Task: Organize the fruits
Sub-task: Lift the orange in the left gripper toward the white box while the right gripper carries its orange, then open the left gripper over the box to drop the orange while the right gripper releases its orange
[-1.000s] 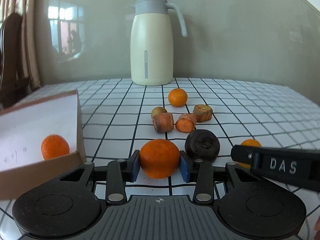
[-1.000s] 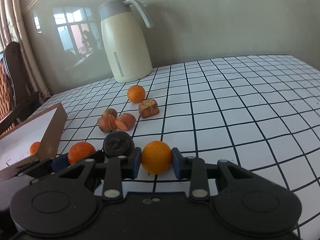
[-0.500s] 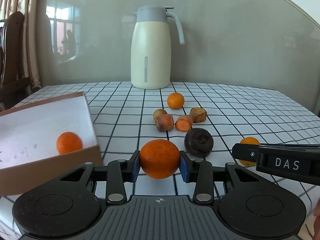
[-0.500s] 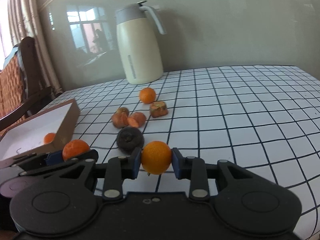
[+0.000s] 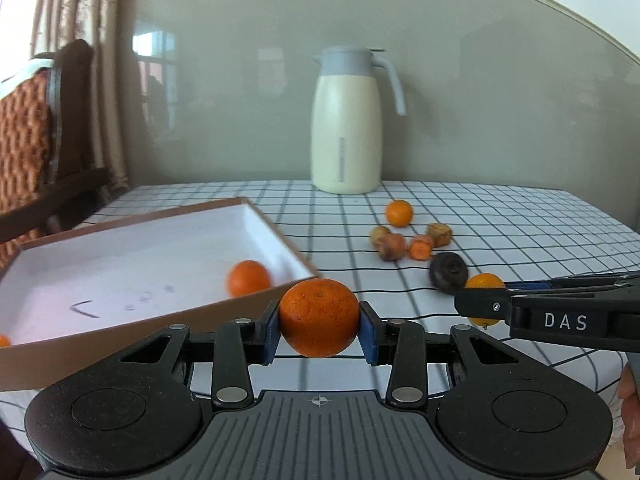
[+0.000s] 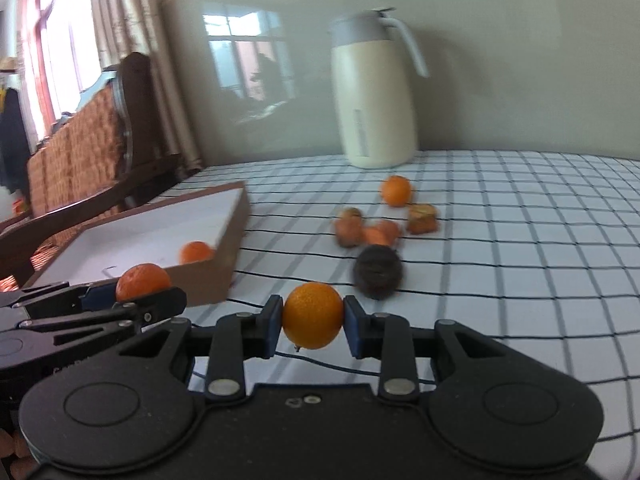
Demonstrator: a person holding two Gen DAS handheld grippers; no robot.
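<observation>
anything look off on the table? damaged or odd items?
Yes. One dark fruit on the checked tablecloth is blackish and wrinkled, apparently spoiled, unlike the bright oranges. Just behind it, four brownish-orange pieces look shrivelled or cut. Nothing spilled; the jug stands upright.

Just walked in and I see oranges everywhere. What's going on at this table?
A person is sorting fruit with two handheld grippers. The left gripper is shut on a deep orange tangerine near the corner of the cardboard box, which already holds one orange. The right gripper is shut on a lighter orange. Another orange, several shrivelled pieces and a dark fruit lie on the checked tablecloth.
</observation>
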